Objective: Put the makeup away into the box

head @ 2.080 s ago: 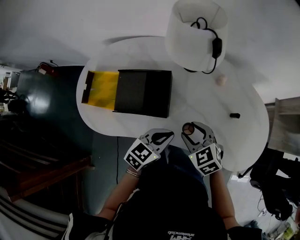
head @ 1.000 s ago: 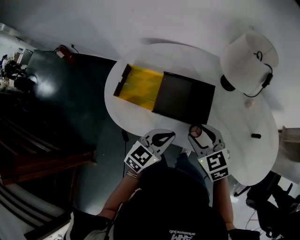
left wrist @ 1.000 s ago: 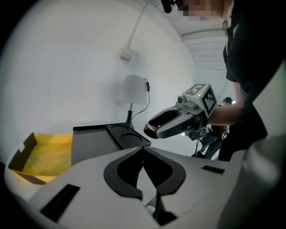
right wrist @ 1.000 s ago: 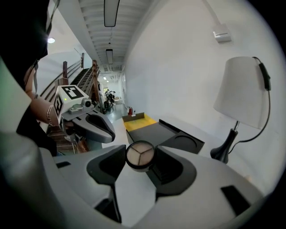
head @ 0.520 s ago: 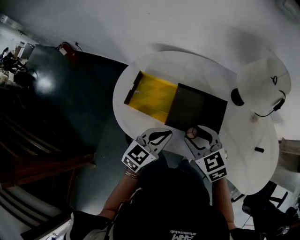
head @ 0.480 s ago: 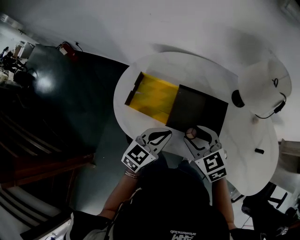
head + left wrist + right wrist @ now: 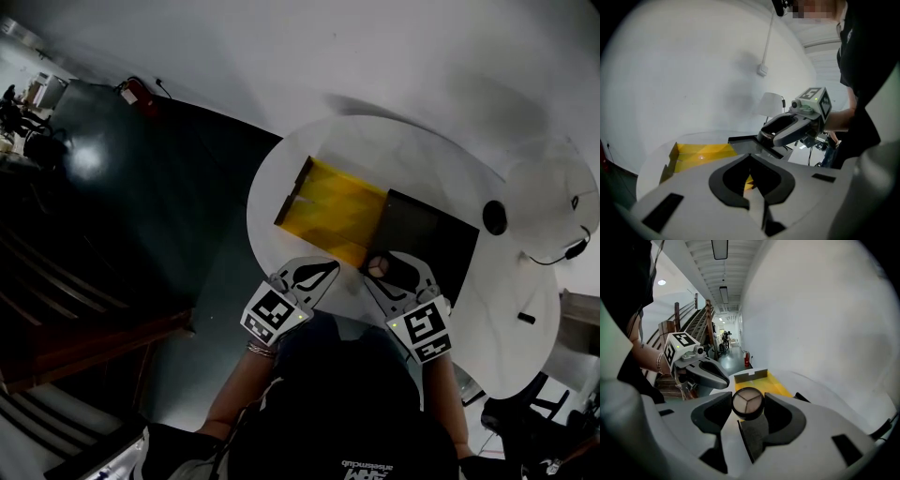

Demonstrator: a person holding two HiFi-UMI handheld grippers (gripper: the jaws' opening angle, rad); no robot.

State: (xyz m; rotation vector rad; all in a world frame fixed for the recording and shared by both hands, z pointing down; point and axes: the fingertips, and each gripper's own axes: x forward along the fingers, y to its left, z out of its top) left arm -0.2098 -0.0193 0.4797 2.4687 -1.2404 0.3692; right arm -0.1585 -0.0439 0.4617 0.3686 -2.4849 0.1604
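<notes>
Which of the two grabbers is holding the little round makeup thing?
The right gripper: its jaws are clamped on the round makeup compact with three shades. The left gripper has its jaws shut with nothing between them.

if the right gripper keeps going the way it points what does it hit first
Probably the yellow half of the box, lying just beyond the compact that the right gripper holds; depth is unclear.

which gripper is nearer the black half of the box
Right. The right gripper, holding a compact, is at the black half's near edge; the left gripper is further left, by the yellow half's near corner.
</notes>
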